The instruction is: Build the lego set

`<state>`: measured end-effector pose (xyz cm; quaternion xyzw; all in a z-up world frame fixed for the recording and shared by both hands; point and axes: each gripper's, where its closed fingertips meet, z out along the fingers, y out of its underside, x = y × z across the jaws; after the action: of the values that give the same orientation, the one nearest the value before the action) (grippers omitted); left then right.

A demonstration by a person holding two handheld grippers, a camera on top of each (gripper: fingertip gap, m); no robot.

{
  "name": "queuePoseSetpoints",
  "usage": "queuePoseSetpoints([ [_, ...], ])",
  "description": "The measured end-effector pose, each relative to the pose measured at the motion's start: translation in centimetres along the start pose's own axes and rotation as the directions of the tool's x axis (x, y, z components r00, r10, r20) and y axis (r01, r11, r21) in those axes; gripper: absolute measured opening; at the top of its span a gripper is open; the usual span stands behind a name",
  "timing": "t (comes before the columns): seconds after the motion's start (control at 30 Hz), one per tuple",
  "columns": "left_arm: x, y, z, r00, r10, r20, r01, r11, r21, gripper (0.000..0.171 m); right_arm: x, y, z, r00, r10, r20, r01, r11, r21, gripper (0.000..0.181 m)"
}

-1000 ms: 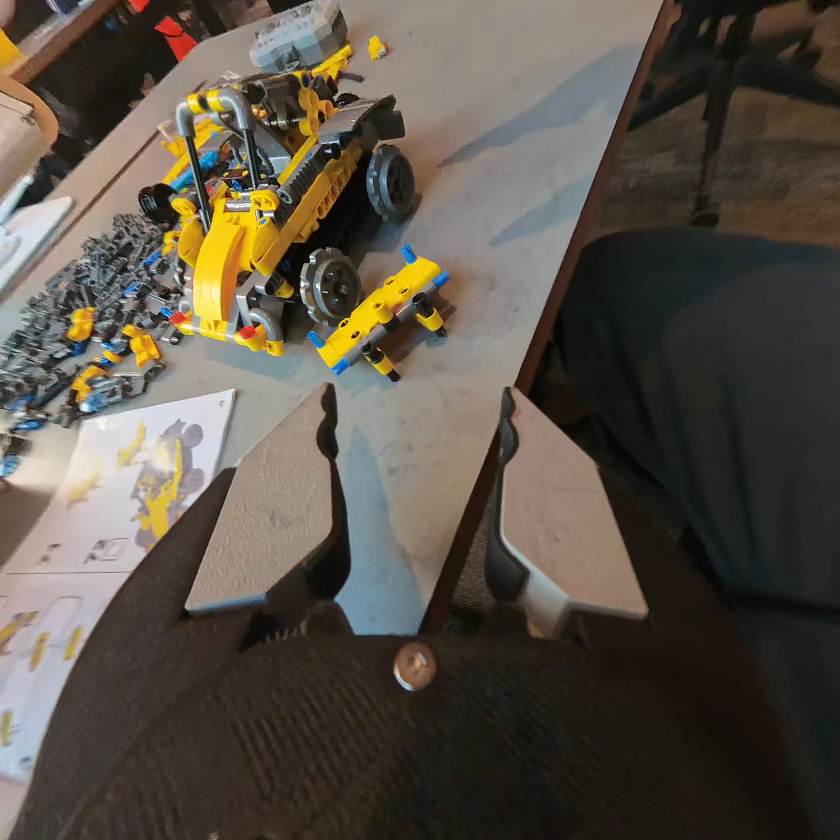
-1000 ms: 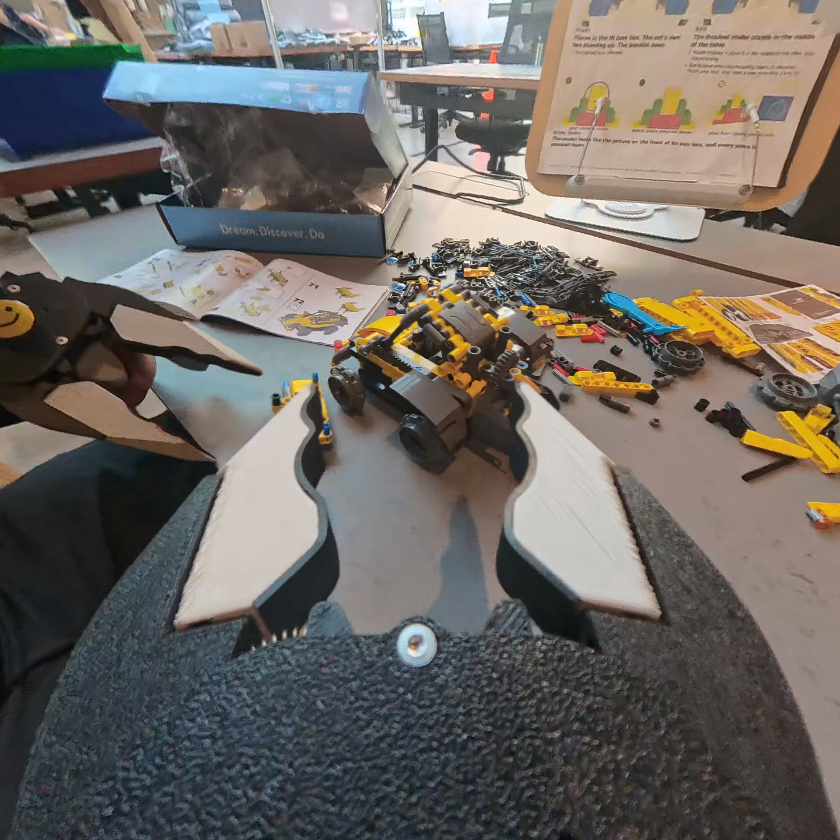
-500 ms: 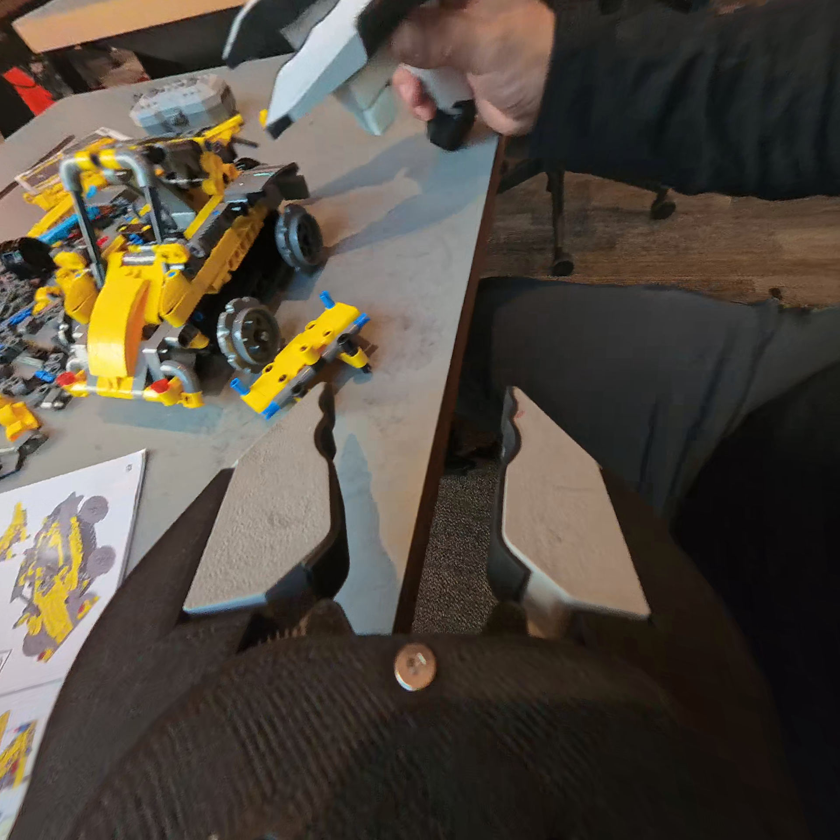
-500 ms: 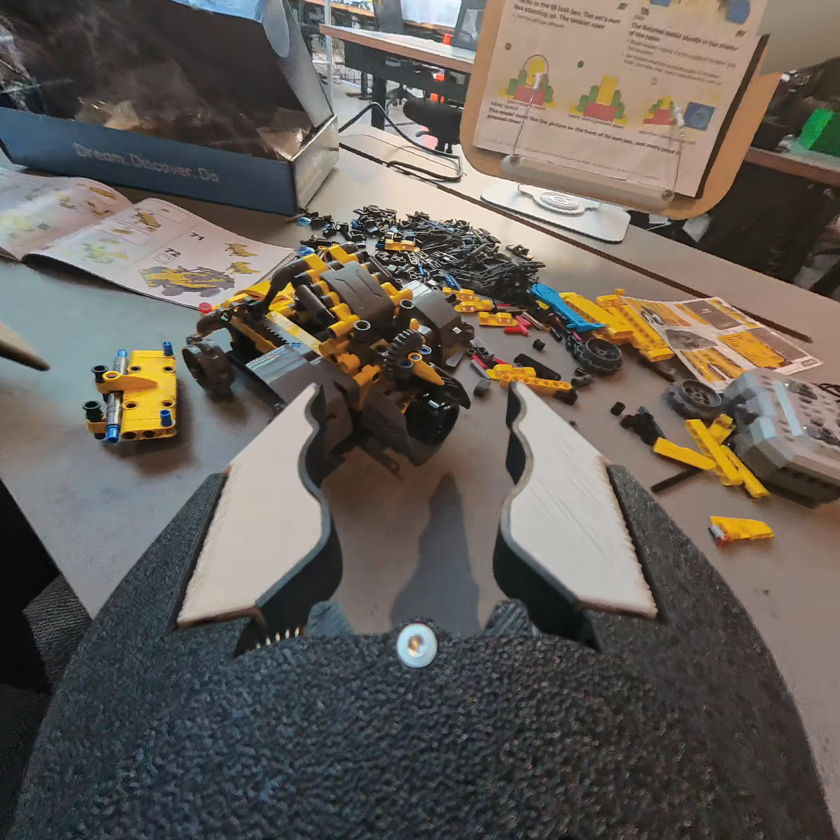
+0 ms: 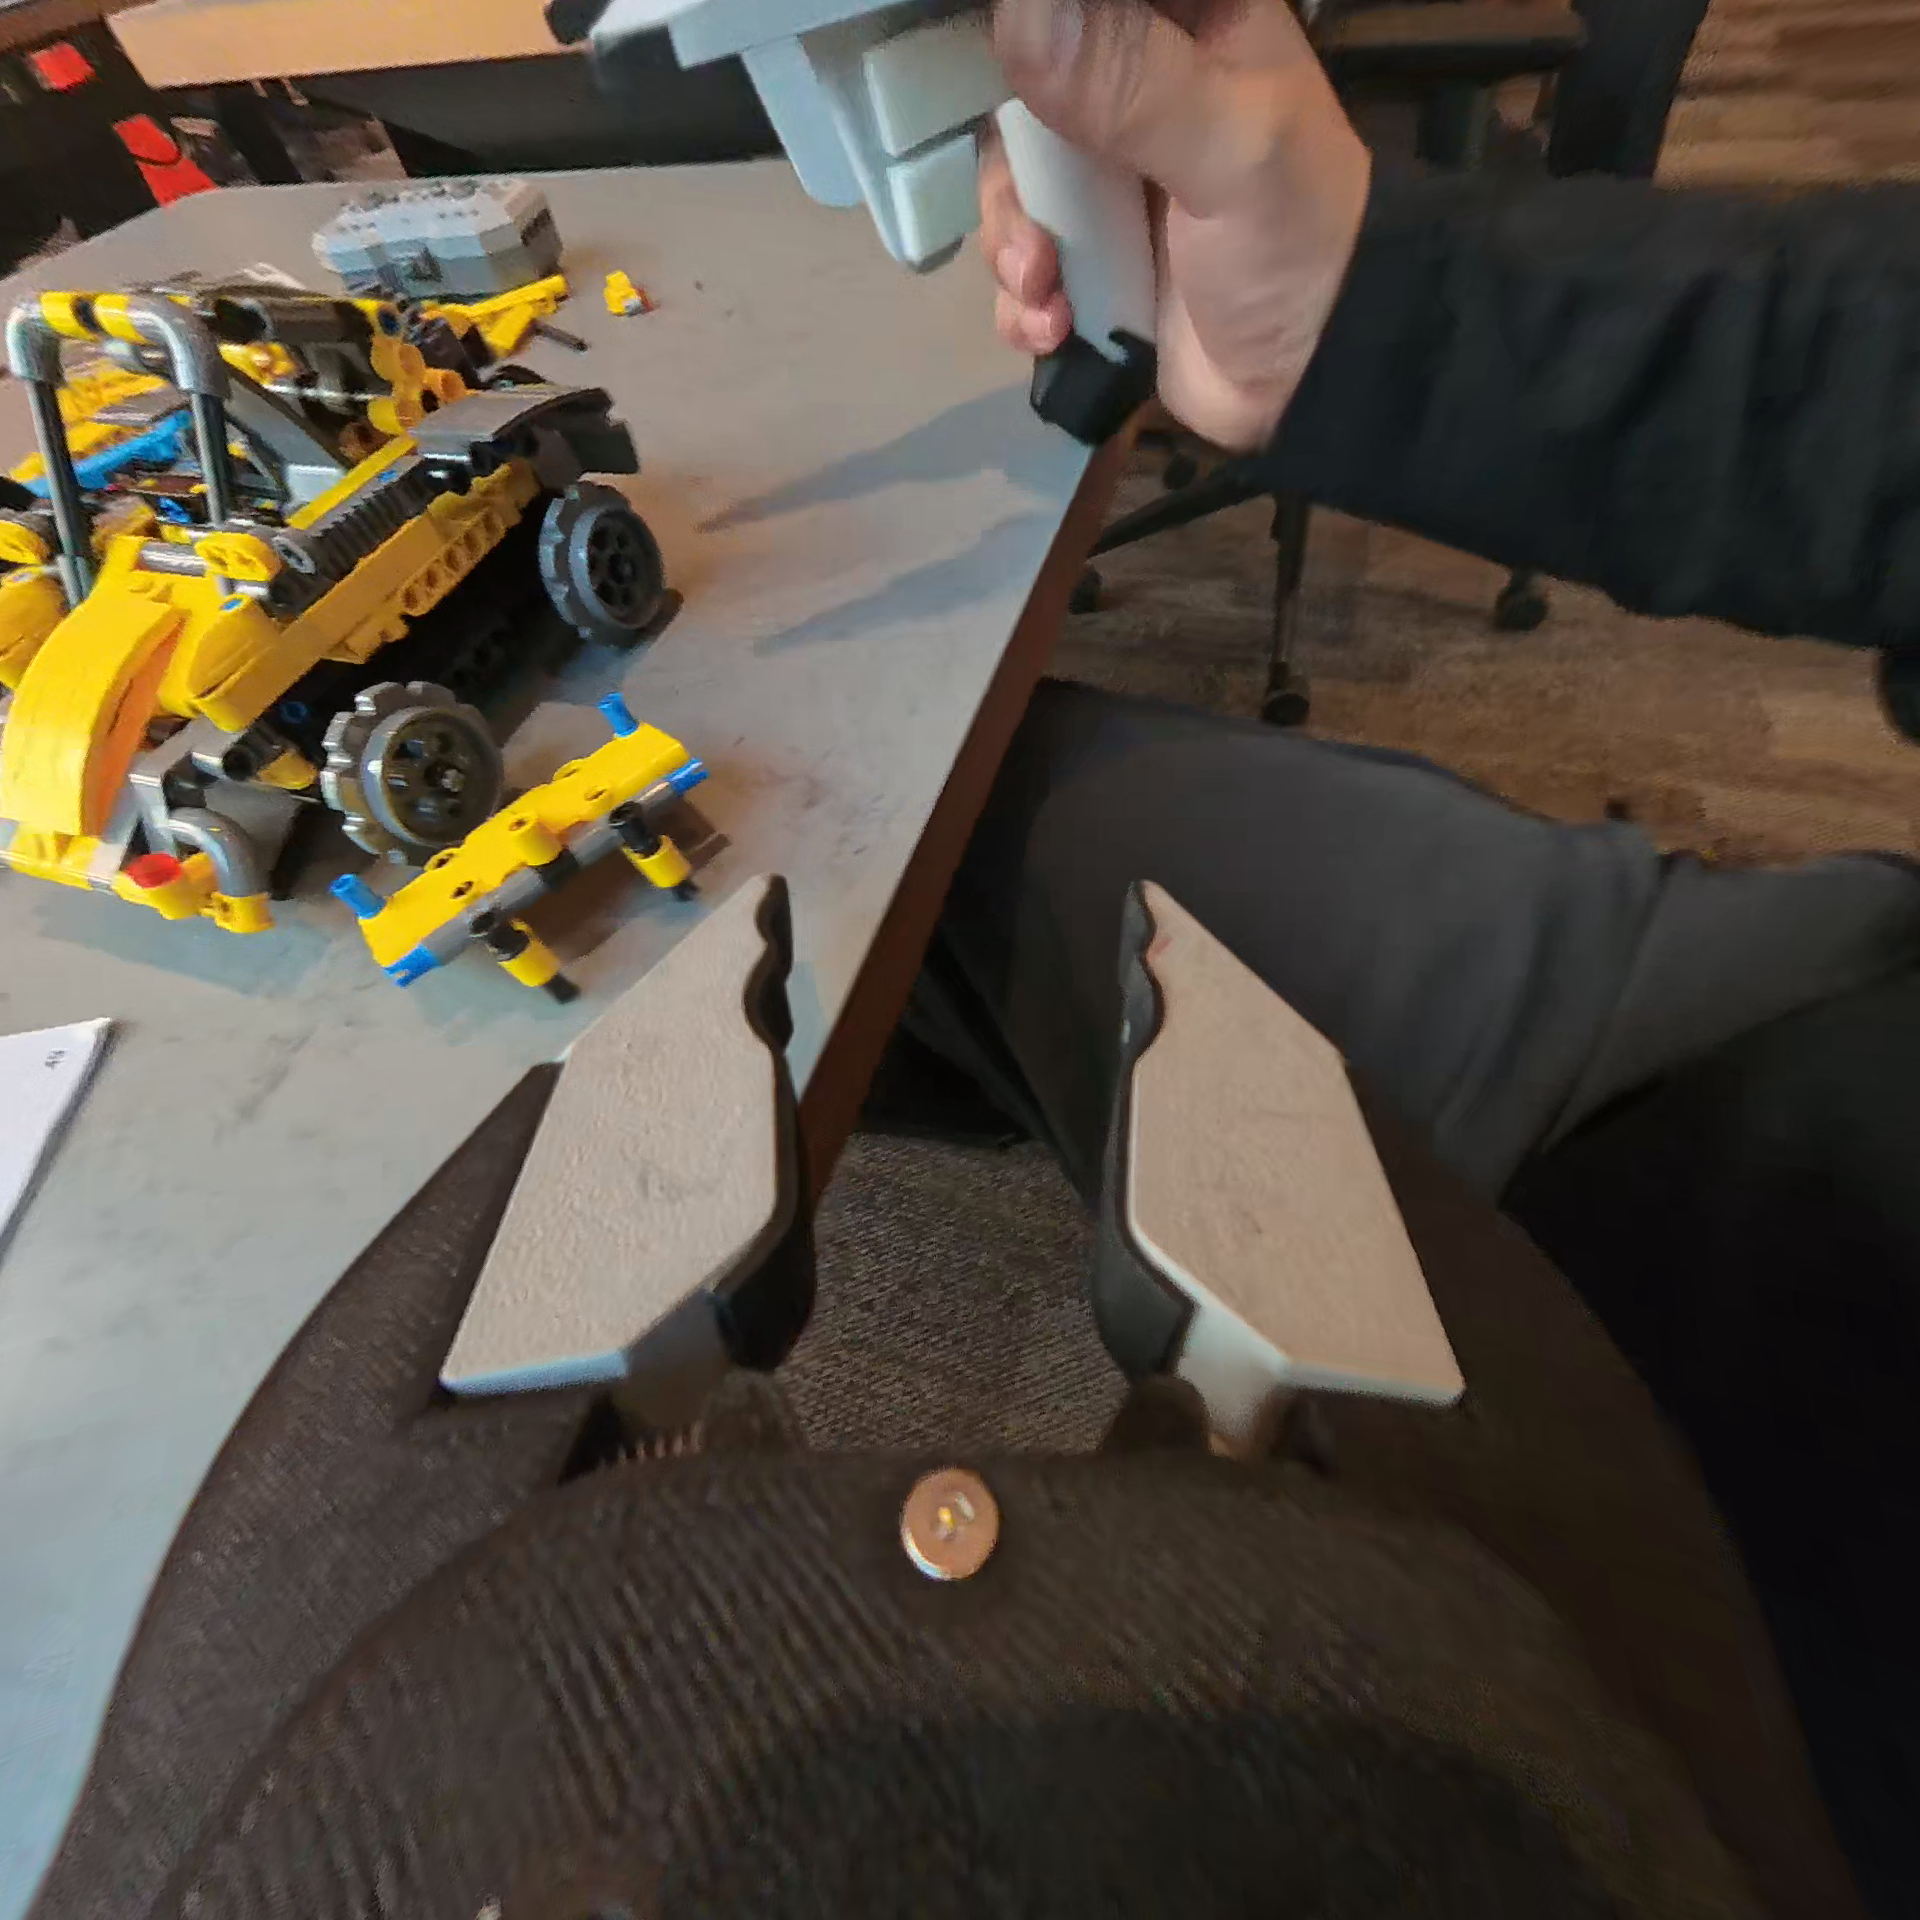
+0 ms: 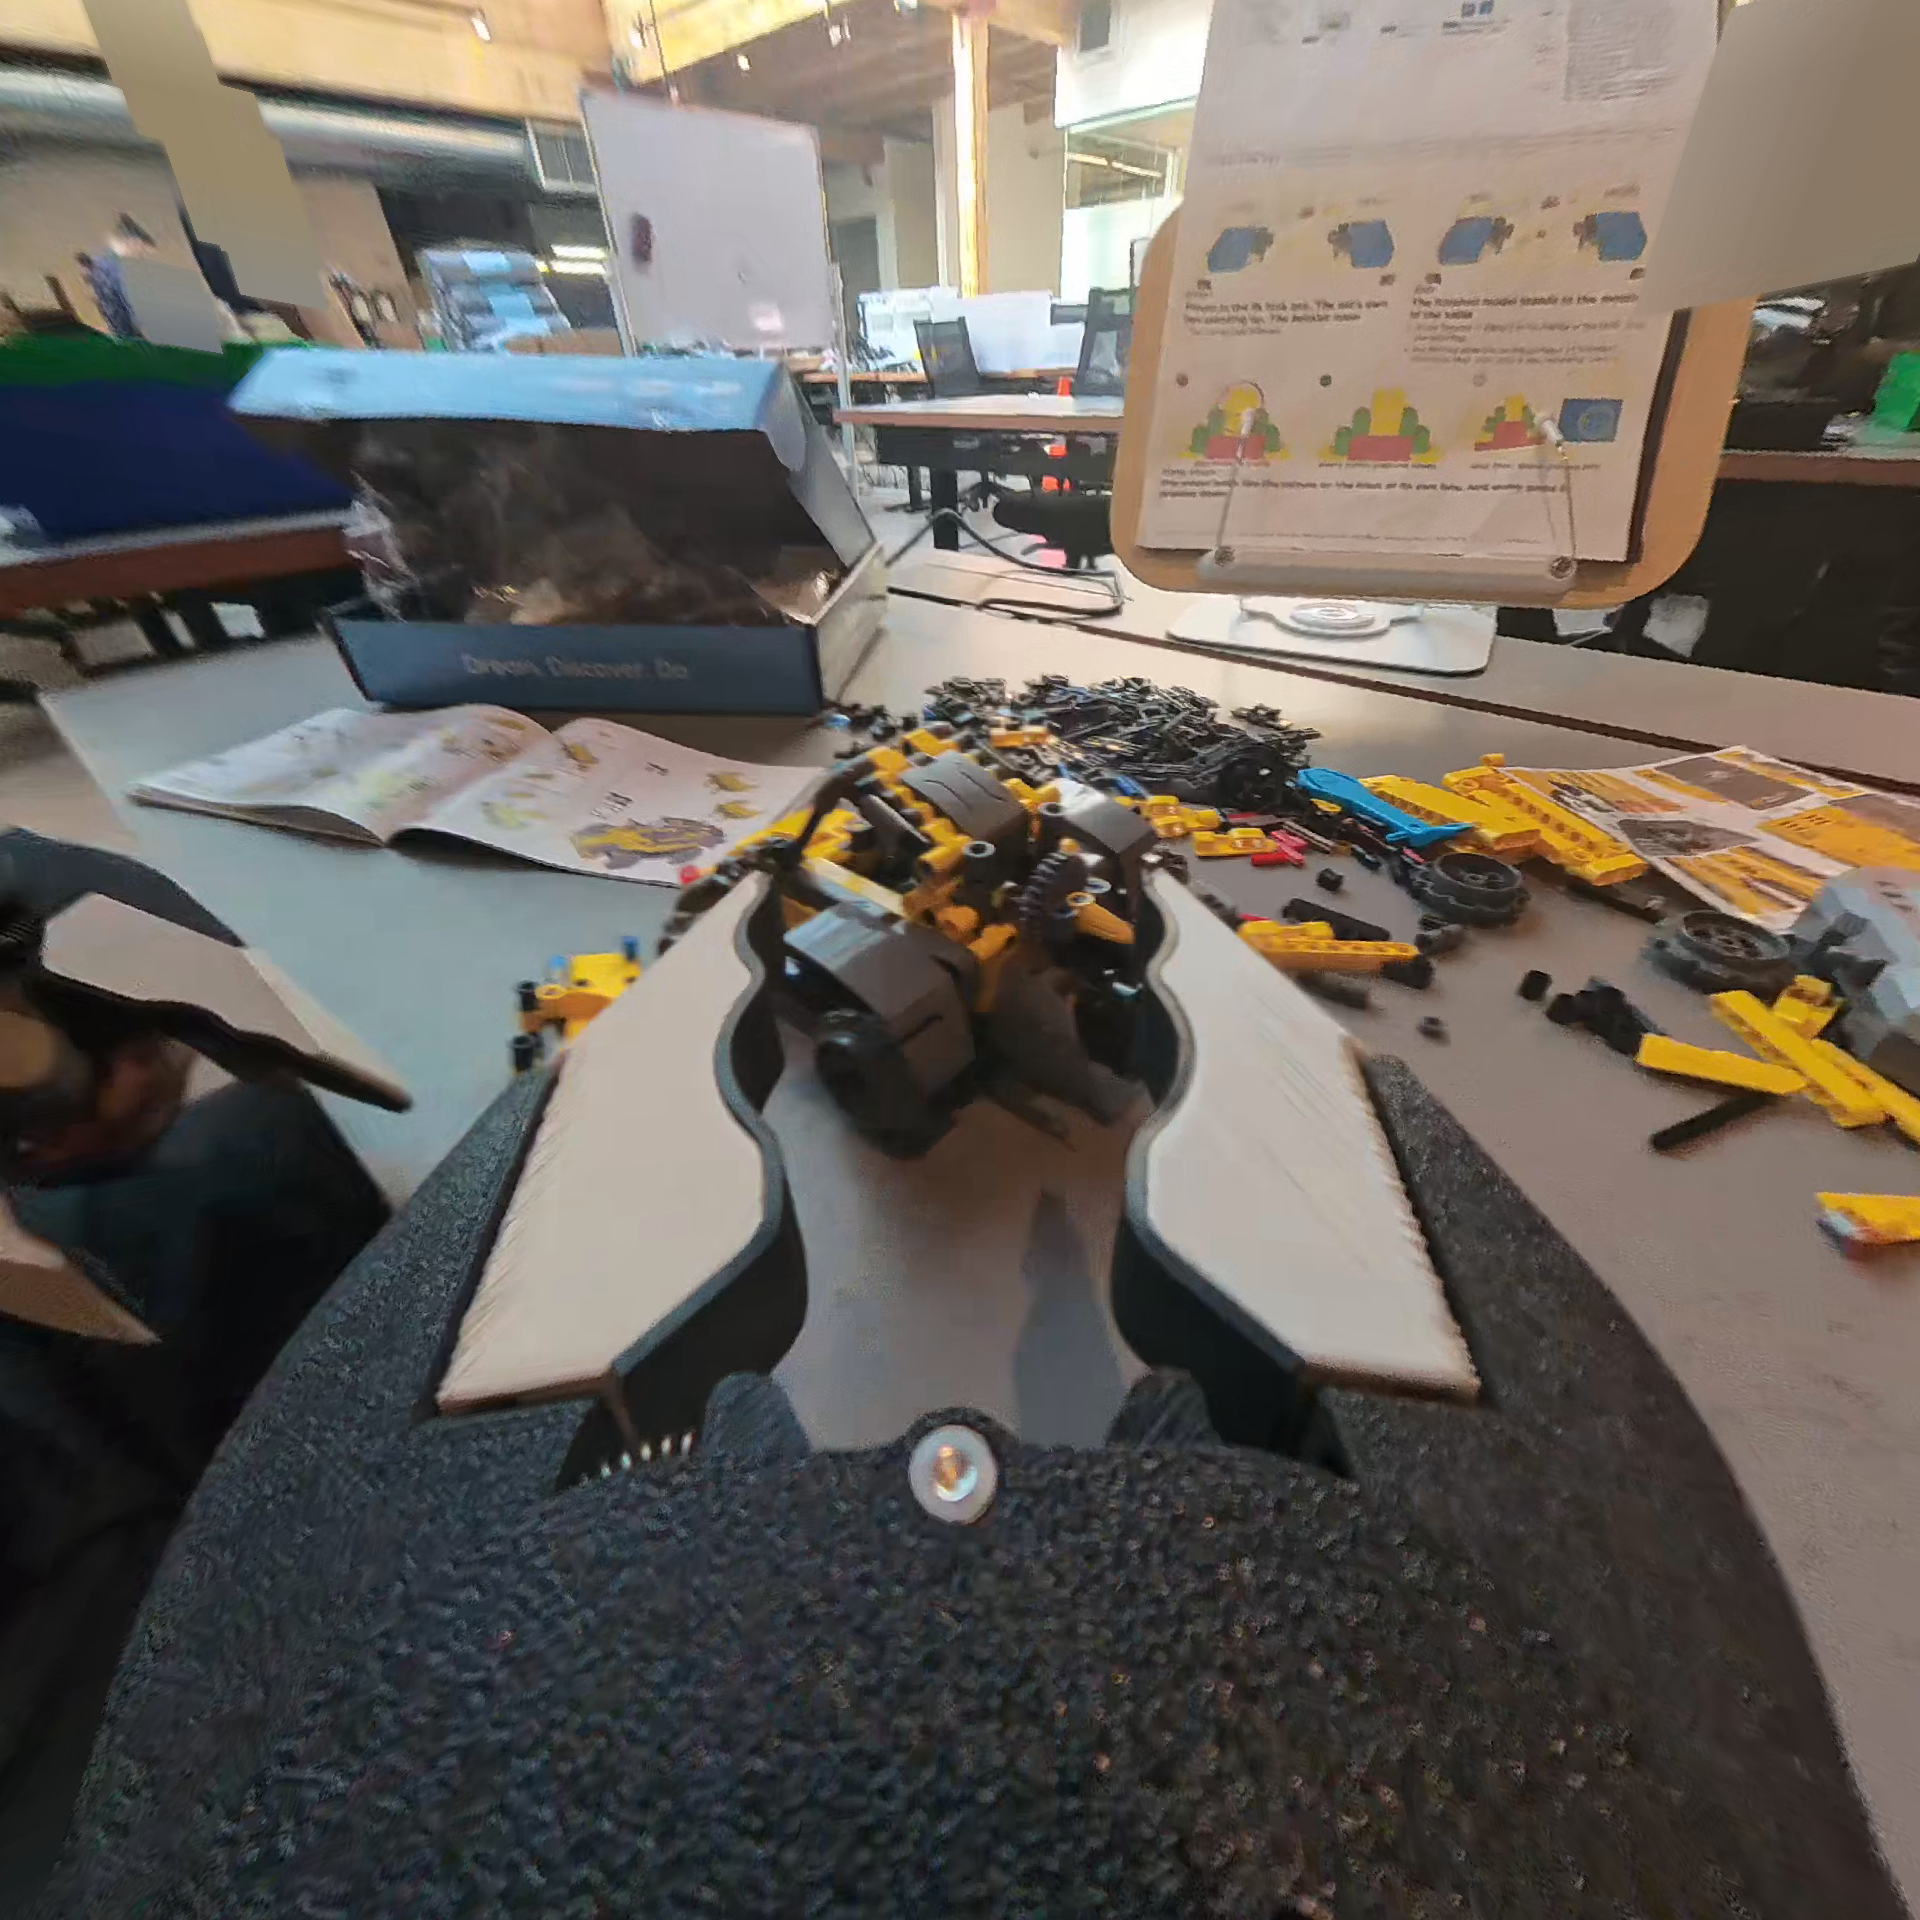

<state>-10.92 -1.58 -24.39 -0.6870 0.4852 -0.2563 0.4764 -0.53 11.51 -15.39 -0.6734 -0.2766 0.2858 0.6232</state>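
Left gripper (image 5: 956, 904): jaws wide, empty, straddling the near edge of the table (image 5: 831, 436); one finger over the tabletop, the other over a dark trouser leg (image 5: 1403, 935).

Right gripper (image 6: 951, 904): jaws wide, empty, low over the table, fingers flanking the rear of the yellow-and-black model (image 6: 935, 914); contact cannot be told.

Small yellow subassembly (image 5: 520, 862) lies just beside the model's front wheel (image 5: 410, 774).

Beyond: loose parts (image 6: 1143, 727), open booklet (image 6: 468, 779).

Farthest: blue box (image 6: 582, 540), lid up, holding crumpled clear bags.
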Motion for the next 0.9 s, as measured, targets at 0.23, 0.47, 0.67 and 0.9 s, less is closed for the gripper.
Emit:
queuePoseSetpoints([
  [0.23, 3.1, -0.8, -0.8, 0.998, 0.034, -0.052, -0.032, 0.999, 0.043, 0.059, -8.7, 0.3, -2.0, 0.988, 0.151, 0.023, -0.152, 0.978, 0.143, 0.063],
  [0.47, 3.9, 1.4, -1.9, 0.992, 0.001, -0.123, -0.002, 1.0, -0.012, 0.058, -12.3, 2.4, 1.1, 0.997, 0.035, 0.073, -0.041, 0.996, 0.073, 0.067],
  [0.67, 1.5, 4.0, -2.4, 0.997, 0.042, -0.065, -0.047, 0.996, -0.077, 0.049, -13.2, 4.9, 3.7, 0.994, -0.076, 0.083, 0.078, 0.997, -0.025, 0.061],
  [0.9, 3.1, 4.7, -1.9, 0.989, -0.089, -0.122, 0.084, 0.995, -0.05, 0.05, -12.4, 5.1, 4.6, 0.996, 0.009, 0.093, -0.012, 0.999, 0.03, 0.057],
])
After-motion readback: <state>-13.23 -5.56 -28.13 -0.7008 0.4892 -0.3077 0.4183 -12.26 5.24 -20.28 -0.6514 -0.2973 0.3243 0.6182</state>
